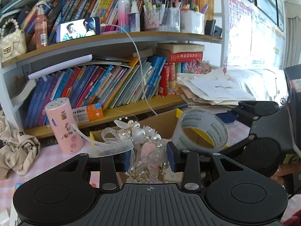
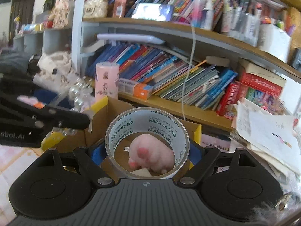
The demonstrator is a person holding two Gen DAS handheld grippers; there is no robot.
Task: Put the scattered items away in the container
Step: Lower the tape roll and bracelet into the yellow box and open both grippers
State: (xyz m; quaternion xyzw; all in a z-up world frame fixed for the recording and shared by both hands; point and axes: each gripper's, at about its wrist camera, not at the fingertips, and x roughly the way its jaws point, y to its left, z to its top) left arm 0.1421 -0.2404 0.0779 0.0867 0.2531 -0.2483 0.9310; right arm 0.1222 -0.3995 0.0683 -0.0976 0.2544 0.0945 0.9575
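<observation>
My left gripper (image 1: 150, 158) is shut on a white ribbon headband with pearls and petals (image 1: 143, 135), lifted just in front of the open cardboard box (image 1: 160, 120). To its right, the right gripper (image 1: 228, 130) carries a roll of clear tape (image 1: 200, 130) over the box. In the right wrist view the right gripper (image 2: 146, 150) is shut on the tape roll (image 2: 146, 120), blue pads pressing both sides. Through the roll I see a pink plush toy (image 2: 152, 156) lying inside the box (image 2: 114, 113). The left gripper (image 2: 82, 120) and pearl headband (image 2: 77, 94) are at the left.
A pink stickered cylinder (image 1: 64, 130) stands left of the box on the pink checked cloth (image 1: 47, 162). A beige fabric bag (image 1: 17, 150) lies far left. A loose paper stack (image 1: 216, 90) sits right. Bookshelves (image 1: 131, 105) rise behind, with a white cable (image 1: 139, 60) hanging down.
</observation>
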